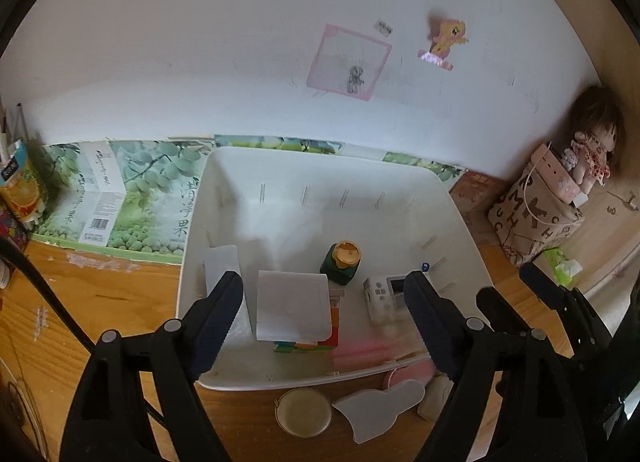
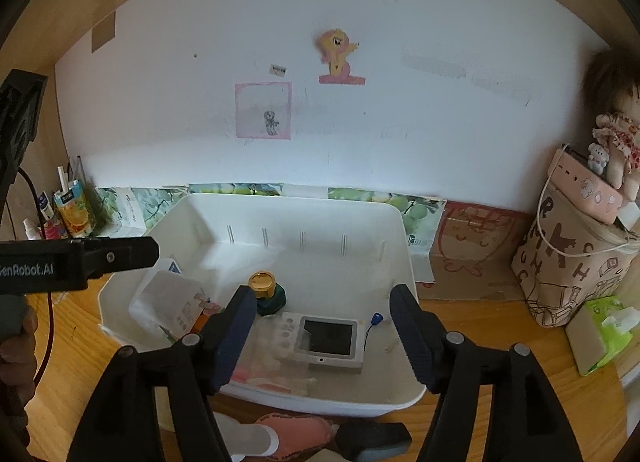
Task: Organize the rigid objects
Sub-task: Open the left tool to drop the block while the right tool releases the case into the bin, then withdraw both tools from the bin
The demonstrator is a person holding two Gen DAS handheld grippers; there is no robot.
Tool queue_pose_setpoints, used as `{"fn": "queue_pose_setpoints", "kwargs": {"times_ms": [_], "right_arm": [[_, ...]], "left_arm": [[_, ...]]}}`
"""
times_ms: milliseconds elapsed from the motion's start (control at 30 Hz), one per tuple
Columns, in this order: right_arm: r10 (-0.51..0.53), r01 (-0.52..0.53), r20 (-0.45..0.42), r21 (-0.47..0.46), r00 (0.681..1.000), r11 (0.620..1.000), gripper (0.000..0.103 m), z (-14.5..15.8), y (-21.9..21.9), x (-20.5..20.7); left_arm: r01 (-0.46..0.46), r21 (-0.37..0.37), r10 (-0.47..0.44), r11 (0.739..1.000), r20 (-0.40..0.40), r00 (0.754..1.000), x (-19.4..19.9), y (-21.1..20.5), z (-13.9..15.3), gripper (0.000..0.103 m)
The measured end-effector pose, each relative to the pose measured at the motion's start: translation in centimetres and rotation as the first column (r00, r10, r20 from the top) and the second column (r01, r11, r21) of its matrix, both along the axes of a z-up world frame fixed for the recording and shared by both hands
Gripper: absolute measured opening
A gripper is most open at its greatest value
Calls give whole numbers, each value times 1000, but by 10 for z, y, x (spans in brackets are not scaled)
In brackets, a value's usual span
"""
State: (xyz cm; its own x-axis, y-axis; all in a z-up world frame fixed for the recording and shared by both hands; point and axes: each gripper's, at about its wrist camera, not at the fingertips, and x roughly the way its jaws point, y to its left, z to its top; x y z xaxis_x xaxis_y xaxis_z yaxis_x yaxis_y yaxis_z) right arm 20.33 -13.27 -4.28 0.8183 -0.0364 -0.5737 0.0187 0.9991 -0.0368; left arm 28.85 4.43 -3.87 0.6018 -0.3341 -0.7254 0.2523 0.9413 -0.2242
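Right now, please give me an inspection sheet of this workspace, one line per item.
Surface: wooden desk, scuffed near the back.
Job's things: white bin holds a green bottle with gold cap, a small screen device, a colourful box and white cards.
Clutter: in front of the bin, a round disc, a white cut-out and a pink item.
Tongs: left tongs and right tongs both open, holding nothing, over the bin.
Cables: black cable at left; white cord on the bag.
Surroundings: white wall with stickers, doll, lettered bag, juice carton.
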Motion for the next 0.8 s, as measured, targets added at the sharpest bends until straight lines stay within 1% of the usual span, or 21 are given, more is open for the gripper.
{"fn": "queue_pose_setpoints", "kwargs": {"times_ms": [67,267,367,633,800], "right_arm": [[1,-1,8,9,1000,1000,75,4,-2,-6],[8,-9,25,23,1000,1000,76,13,-4,-23],[14,-16,39,33,999,999,80,19,-6,-35],[51,-55,83,50,995,997,81,37,-13,-65],[64,-70,94,58,993,996,81,43,-18,-81]], "left_arm": [[-8,-1,8,1000,8,1000,-5,0,4,85],[-24,0,24,1000,38,999,-23,1,19,85],[-45,2,45,999,55,997,-36,0,28,85],[-91,-10,91,996,101,991,-71,2,47,85],[-114,-12,114,993,116,987,-87,1,57,85]]}}
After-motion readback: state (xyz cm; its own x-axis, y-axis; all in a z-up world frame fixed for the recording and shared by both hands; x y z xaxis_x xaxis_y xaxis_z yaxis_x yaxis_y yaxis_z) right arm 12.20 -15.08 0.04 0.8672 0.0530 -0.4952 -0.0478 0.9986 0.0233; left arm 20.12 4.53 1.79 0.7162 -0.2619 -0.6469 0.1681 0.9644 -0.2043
